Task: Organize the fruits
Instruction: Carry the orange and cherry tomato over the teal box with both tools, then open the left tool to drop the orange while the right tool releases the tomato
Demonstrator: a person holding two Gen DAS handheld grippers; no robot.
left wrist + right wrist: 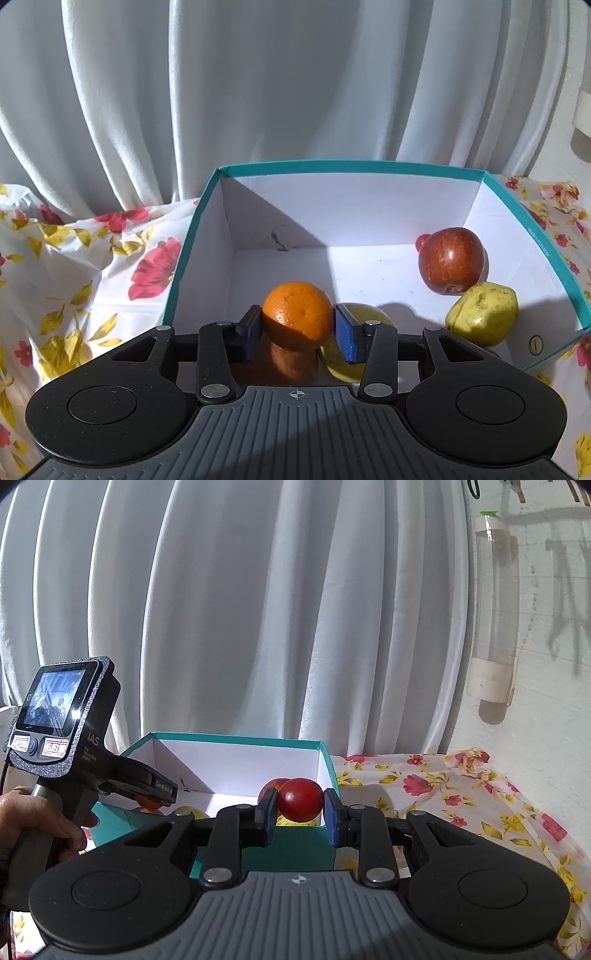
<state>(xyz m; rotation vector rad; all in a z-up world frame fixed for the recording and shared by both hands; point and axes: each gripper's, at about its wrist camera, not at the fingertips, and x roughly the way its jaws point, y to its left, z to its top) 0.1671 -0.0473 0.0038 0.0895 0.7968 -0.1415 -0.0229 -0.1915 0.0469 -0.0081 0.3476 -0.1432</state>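
My left gripper (pixel 298 329) has the orange (pixel 297 314) between its blue pads (pixel 346 336), low inside the teal box (pixel 354 167), just above another orange-brown fruit (pixel 291 363). The right pad looks barely off the peel, so I can't tell if the grip is firm. My right gripper (pixel 300 814) is clamped on a small red fruit (pixel 300 799) over the box's near right corner. Already in the box: red apple (pixel 451 259) touching a yellow pear (pixel 482 313), plus a yellow fruit (pixel 354 343) beside the orange. Floral cloth (pixel 461 794) underneath, white curtain (pixel 258 92) behind.
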